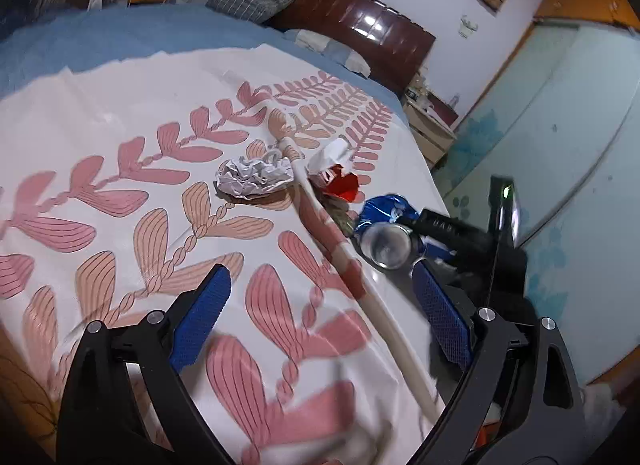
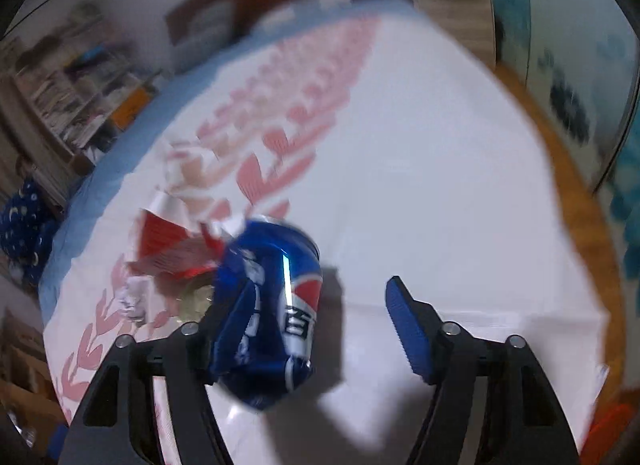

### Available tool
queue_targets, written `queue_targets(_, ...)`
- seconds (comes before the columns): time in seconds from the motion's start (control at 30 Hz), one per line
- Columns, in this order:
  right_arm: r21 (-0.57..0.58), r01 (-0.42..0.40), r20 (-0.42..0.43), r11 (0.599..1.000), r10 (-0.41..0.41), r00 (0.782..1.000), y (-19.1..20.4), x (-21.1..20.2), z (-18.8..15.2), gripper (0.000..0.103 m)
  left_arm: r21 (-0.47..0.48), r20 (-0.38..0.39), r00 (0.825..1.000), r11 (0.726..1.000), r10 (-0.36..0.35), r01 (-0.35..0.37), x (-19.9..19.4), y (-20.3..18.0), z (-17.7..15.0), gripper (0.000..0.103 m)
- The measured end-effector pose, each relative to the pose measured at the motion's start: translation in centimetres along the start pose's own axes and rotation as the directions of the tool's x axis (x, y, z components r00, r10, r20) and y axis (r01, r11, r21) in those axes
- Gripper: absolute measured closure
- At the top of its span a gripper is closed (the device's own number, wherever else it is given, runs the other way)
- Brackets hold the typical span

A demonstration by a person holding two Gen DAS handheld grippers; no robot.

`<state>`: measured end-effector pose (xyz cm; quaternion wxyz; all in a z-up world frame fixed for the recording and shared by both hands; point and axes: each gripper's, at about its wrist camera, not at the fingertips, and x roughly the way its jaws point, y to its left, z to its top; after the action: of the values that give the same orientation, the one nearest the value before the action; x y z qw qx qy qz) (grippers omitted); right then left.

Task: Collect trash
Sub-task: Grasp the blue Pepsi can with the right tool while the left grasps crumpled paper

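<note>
Left wrist view: the left gripper (image 1: 320, 305) is spread wide over the leaf-print sheet (image 1: 120, 113). The right gripper (image 2: 316, 325) is spread too, with the crushed blue can (image 2: 272, 305) lying between its fingers, touching the left one.

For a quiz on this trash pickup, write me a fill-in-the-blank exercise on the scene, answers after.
1. The crushed can between the fingers of the right gripper is mainly ____ in colour.
2. The crumpled paper ball lies on a white cloth printed with pink and tan ____.
3. The left gripper holds nothing; its jaws stand ____.
4. The torn wrapper beside the can is ____ and white.

Answers: blue; leaves; open; red
</note>
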<state>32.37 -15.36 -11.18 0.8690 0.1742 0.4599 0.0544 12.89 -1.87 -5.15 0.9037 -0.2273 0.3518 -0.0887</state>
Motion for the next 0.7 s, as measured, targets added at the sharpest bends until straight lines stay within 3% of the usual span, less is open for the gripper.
queue_targets(0.1,-0.043,-0.047,0.012,0.998,0.048,0.999,0.9,0.0,-0.6,0.064,-0.071,-0.015,1.000,0.997,0.026,-0.027,1.8,2.0,1.1,0.012)
queue_targets(0.23,-0.075,-0.104,0.035,0.992,0.107,0.994,1.2,-1.6,-1.9,0.072,-0.088,-0.056,0.997,0.994,0.055,-0.059,4.7,3.6,2.7,0.012)
queue_targets(0.43,-0.032,-0.120,0.131,0.992,0.124,0.984,-1.0,-7.5,-5.5,0.075,-0.108,-0.046,0.994,0.989,0.095,-0.099,7.9,5.4,5.1,0.012)
queue_targets(0.53,-0.022,-0.094,0.165,0.995,0.096,0.982,-2.2,-10.9,-8.3,0.075,-0.143,-0.060,0.996,0.987,0.071,-0.079,9.7,5.7,5.9,0.012)
queue_targets(0.7,-0.140,-0.031,0.164,0.990,0.054,0.985,-1.3,-12.4,-11.5,0.074,-0.122,-0.128,0.989,0.989,0.069,-0.085,13.0,5.7,7.0,0.012)
